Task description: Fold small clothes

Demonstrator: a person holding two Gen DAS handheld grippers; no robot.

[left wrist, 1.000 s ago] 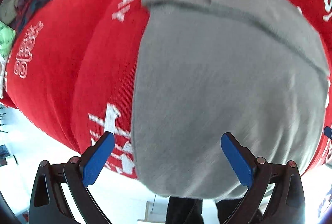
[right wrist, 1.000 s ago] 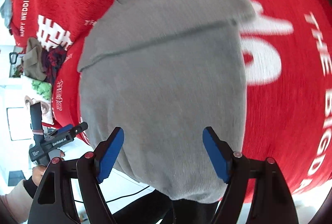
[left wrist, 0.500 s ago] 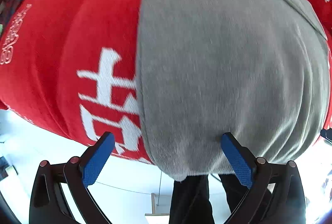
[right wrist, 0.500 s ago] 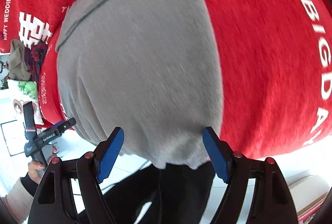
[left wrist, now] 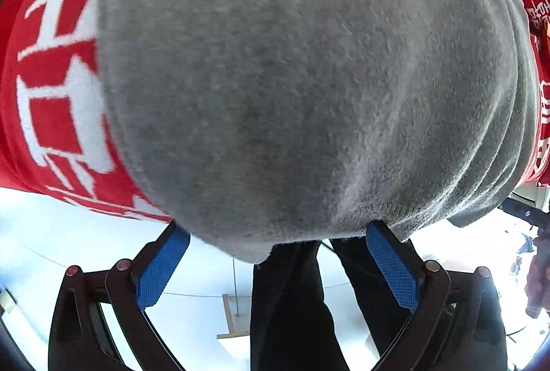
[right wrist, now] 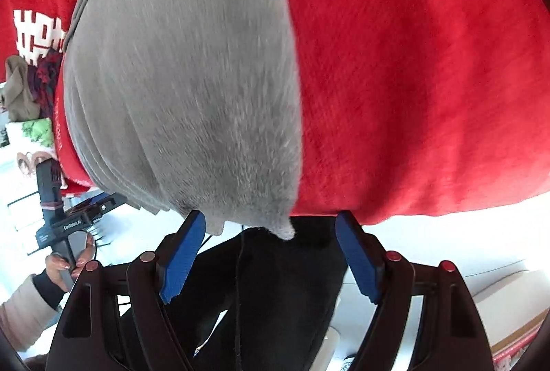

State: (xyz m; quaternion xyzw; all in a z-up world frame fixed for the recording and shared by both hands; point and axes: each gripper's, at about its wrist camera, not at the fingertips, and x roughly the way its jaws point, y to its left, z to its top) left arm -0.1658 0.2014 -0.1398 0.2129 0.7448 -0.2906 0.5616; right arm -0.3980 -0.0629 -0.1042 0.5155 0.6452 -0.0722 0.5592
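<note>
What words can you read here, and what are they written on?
"GenRobot.AI": white letters on the black left gripper, seen in the right wrist view.
Big white Chinese signs: on the red cloth, partly cut off or hidden, so I cannot spell them out.
Small white writing at the red cloth's right edge in the left wrist view: too blurred to read.
Gray cloth: no writing.

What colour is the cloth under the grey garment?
Red with white lettering; the cloth shows its pattern best in the left wrist view, beside the grey garment.
</note>
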